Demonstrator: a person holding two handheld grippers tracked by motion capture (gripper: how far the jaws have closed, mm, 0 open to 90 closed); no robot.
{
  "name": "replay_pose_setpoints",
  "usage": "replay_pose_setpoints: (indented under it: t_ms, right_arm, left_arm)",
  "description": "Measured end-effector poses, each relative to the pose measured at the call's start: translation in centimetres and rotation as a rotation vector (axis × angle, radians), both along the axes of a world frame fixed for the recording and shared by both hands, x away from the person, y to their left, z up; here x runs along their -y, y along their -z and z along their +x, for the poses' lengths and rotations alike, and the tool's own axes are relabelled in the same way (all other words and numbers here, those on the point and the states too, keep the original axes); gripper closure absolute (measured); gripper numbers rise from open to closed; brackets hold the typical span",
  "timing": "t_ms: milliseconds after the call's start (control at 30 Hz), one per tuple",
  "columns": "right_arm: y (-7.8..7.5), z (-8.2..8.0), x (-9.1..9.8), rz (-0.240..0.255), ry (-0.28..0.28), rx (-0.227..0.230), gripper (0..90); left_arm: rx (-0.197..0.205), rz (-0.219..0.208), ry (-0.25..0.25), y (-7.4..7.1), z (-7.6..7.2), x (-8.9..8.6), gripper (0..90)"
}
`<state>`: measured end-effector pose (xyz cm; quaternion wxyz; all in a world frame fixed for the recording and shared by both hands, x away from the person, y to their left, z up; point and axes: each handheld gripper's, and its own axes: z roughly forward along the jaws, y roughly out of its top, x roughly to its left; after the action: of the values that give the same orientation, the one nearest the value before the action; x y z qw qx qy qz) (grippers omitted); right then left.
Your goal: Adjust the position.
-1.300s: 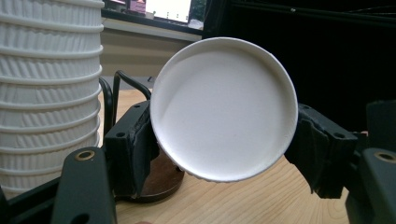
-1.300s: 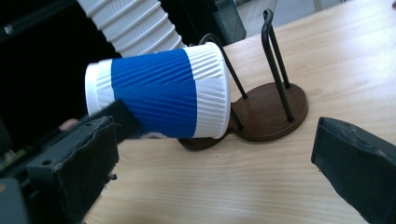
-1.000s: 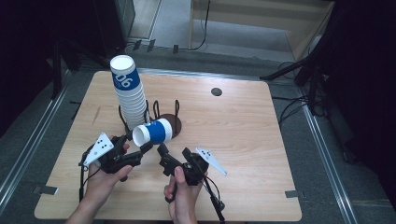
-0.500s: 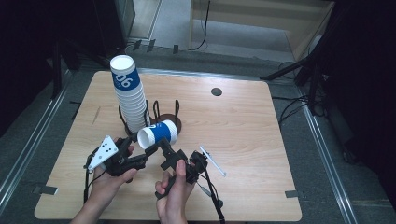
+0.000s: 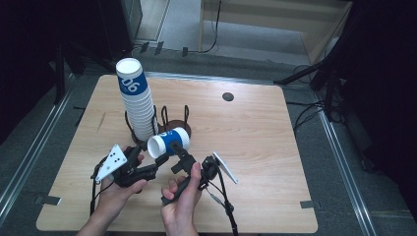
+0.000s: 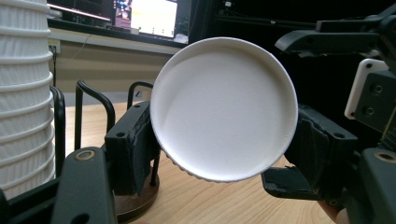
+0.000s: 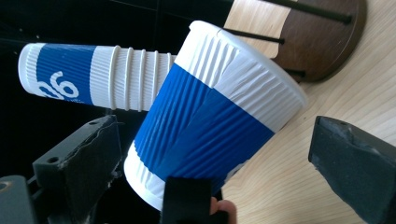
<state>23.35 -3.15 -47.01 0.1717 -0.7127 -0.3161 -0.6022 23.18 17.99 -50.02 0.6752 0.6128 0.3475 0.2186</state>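
A blue-and-white ribbed paper cup (image 5: 169, 140) lies on its side in the air above the wooden table (image 5: 275, 147). My left gripper (image 5: 156, 162) is shut on its narrow end. In the left gripper view the cup's white bottom (image 6: 224, 107) faces the camera with a pad pressed on each side. My right gripper (image 5: 181, 153) stands open around the cup's body (image 7: 210, 116), with its right jaw clear of the cup. A tall stack of the same cups (image 5: 136, 105) stands in a wire holder just behind.
The wire holder has a round brown base (image 7: 322, 37) and black uprights (image 6: 93, 116), close behind the held cup. A small dark round hole (image 5: 227, 97) sits in the table's far part. Bare wood stretches to the right. Cables trail from both grippers toward the front edge.
The held cup has shifted slightly right and toward the holder. The right gripper's jaws have come up closer around it. Both hands have barely moved.
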Motion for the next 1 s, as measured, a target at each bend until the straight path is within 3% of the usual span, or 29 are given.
replay_pose_setpoints:
  t_ms: [167,333,533,1000]
  right_arm:
    - [0.2,0.5,-0.2,0.087,-0.004,-0.051,2.2]
    - [0.4,0.8,-0.3,0.129,-0.007,-0.084,2.2]
    - [1.0,1.5,-0.3,0.216,-0.012,-0.122,1.9]
    - [2.1,3.2,-0.2,0.261,-0.020,-0.167,1.7]
  left_arm:
    - [0.003,0.003,0.005,0.0,-0.1,0.2,29.3]
    - [0.009,-0.002,0.006,-0.1,-0.2,0.3,29.3]
    - [0.010,0.001,0.012,0.0,-0.2,0.3,29.3]
    - [0.010,0.004,0.031,0.0,-0.3,0.5,29.4]
